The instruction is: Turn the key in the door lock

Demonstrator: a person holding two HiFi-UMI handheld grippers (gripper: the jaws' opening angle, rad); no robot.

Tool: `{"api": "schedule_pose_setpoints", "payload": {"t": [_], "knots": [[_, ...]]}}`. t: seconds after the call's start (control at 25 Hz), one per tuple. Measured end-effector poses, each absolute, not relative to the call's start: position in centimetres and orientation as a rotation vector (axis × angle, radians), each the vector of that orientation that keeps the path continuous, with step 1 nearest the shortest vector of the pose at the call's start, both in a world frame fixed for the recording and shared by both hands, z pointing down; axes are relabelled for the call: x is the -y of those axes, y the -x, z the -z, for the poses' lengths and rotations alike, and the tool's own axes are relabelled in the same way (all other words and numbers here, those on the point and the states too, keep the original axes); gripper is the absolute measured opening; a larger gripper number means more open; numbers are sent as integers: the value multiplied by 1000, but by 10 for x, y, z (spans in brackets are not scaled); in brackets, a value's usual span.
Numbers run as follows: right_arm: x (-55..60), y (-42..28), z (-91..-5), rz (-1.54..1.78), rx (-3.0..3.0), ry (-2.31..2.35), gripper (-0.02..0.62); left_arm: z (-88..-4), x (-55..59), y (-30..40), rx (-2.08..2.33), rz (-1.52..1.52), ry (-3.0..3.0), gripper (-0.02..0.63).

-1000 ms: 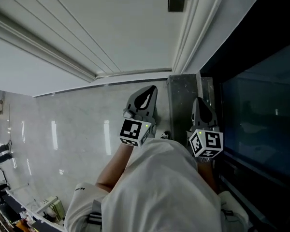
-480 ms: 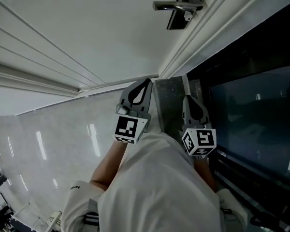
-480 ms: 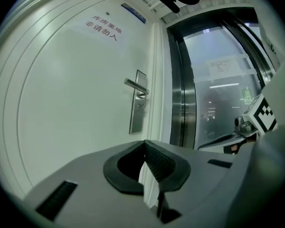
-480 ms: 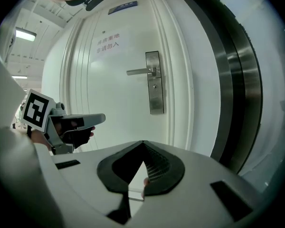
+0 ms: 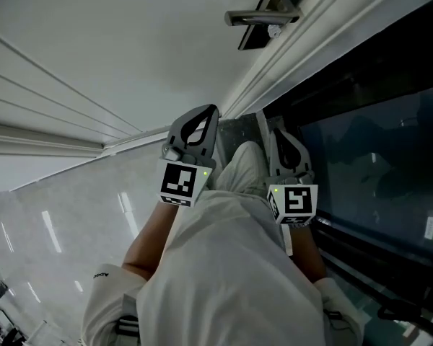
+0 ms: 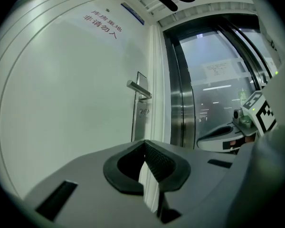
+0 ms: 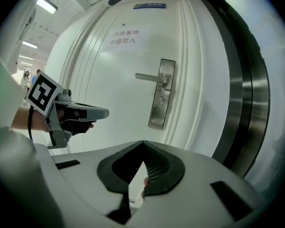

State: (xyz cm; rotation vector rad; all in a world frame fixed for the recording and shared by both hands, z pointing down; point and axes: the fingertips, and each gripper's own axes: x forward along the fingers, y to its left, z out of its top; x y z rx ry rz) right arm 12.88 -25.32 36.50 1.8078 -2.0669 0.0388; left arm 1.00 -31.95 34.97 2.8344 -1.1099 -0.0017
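Both grippers are held side by side in front of a white door (image 5: 108, 56), well apart from its hardware. Left gripper (image 6: 143, 145): jaws clenched tip to tip, nothing between the pads; only the door shows through the wedge-shaped gap below the tips. Right gripper (image 7: 142, 145): jaws likewise pressed together and gripping nothing; a small pinkish spot low in the gap is too unclear to identify. Each gripper carries its marker cube, left (image 5: 182, 182) and right (image 5: 296, 202), visible in the head view over the person's light garment (image 5: 231, 272). Door hardware: a steel lock plate (image 7: 167, 68) near the door's right edge, with a lever handle (image 7: 151, 77) pointing left and level. The keyhole (image 7: 161, 99) sits on the plate just below the lever. Key: a small detail is there, but it is too small to tell whether a key is in the lock. A notice in red characters (image 7: 125, 36) sits on the door above the lever. Right of the door frame stands a dark glass panel (image 5: 375, 128) in a metal surround. Glossy pale floor (image 5: 65, 215) lies below the door.
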Motion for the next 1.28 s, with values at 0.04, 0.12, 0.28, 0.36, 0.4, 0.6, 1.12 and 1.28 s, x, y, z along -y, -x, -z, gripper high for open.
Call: {"api": "schedule_pose_setpoints", "payload": {"t": [0.04,0.12,0.28,0.36,0.4,0.6,1.12,1.28], "knots": [[258,-130,-361,9,2046,-1798,2,-350,320,-11,1104,0,-2839,9],[270,-133,-352,111,1996,-1774,2,-350,323,-13,1101,1,-2840,9],[295,-133,-340,239,1961,-1689,2,-350,330,-14,1122,-2,-2826,9],[309,-131,-336,277,1954,-1655,2,-350,336,-12,1148,-5,-2813,9],[317,-131,-334,307,1941,-1643,2,-349,339,-11,1163,-9,-2807,9],[358,-137,-312,558,1739,-1583,2,-340,351,-10,1221,-25,-2804,9],[427,-136,-288,845,1458,-1382,124,-335,365,0,1273,-23,-2776,9],[439,-137,-284,883,1404,-1394,124,-337,367,2,1278,-18,-2766,9]]}}
